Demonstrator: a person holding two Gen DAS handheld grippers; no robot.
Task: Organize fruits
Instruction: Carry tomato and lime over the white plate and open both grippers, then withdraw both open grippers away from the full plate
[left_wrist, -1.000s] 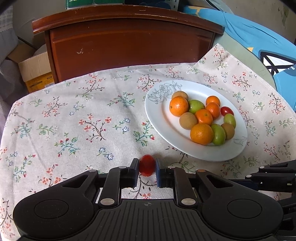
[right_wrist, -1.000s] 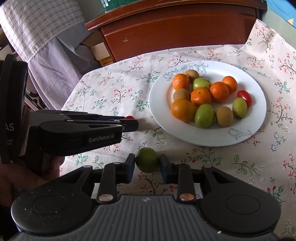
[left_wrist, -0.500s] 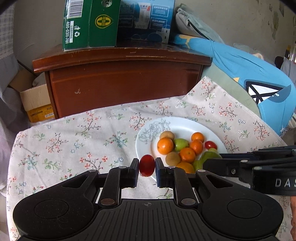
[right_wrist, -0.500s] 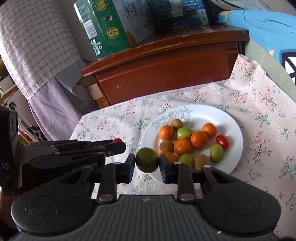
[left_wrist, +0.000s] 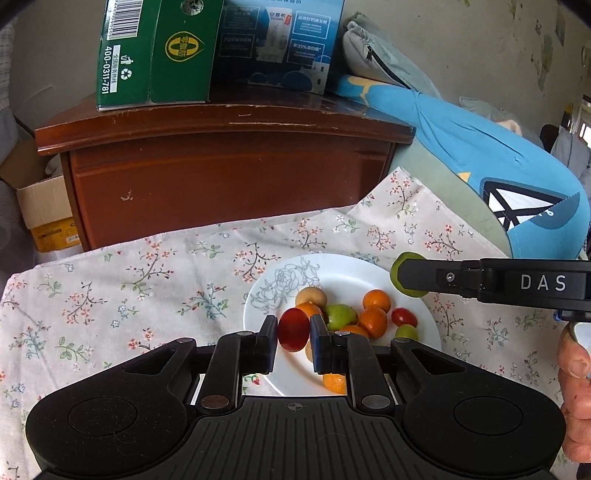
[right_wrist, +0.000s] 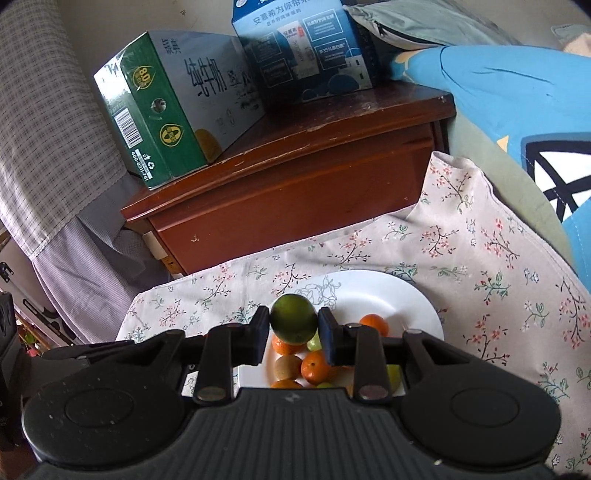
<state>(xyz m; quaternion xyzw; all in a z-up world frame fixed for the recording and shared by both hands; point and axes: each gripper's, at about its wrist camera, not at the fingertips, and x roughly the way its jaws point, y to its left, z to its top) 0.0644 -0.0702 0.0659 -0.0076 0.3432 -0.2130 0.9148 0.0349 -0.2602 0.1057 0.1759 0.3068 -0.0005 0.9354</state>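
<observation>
We hold two fruits in the air above a white plate (left_wrist: 266, 295) that sits on a floral tablecloth (left_wrist: 110, 295). Our left gripper (left_wrist: 293, 341) is clenched on a small red cherry tomato (left_wrist: 293, 329). Our right gripper (right_wrist: 293, 334) is clenched on a round green fruit (right_wrist: 293, 318), and from the left camera that fruit (left_wrist: 397, 275) hangs over the plate's far right rim.

The plate already carries a loose pile of small oranges (left_wrist: 373, 321), green fruits and brown ones. Both held fruits are smooth and round, so we judge that letting go from this height could send them bouncing off the pile and rolling onto the cloth. The green fruit, so near the rim, seems likeliest to escape. Squeezing harder could split the tomato. The two grippers are near each other and could collide over the plate.
</observation>
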